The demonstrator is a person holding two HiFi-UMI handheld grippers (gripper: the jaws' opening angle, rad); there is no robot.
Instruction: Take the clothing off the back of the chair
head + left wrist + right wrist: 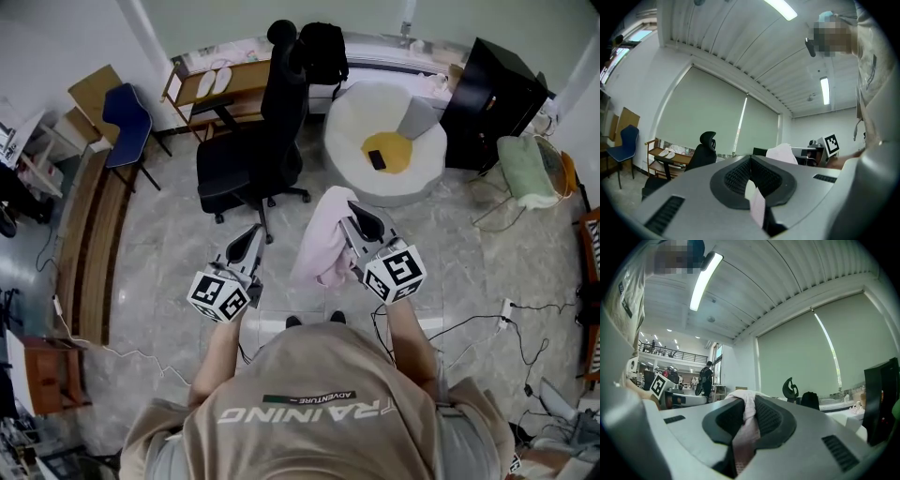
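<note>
My right gripper (349,225) had its jaws shut tight on the pink clothing (322,246). It hung down over the floor (178,253), near but not touching the black chair (262,131). My left gripper (251,240) had its jaws closed together.

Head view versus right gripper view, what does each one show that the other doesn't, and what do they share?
Only the head view: the floor, the blue chair, the white round cushion, and the pink clothing hanging down from the right gripper, clear of the chair. Only the right gripper view: the jaws shut on that cloth up close, the ceiling light, a distant balcony. Both: the clothing, the black office chair and the left gripper.
</note>
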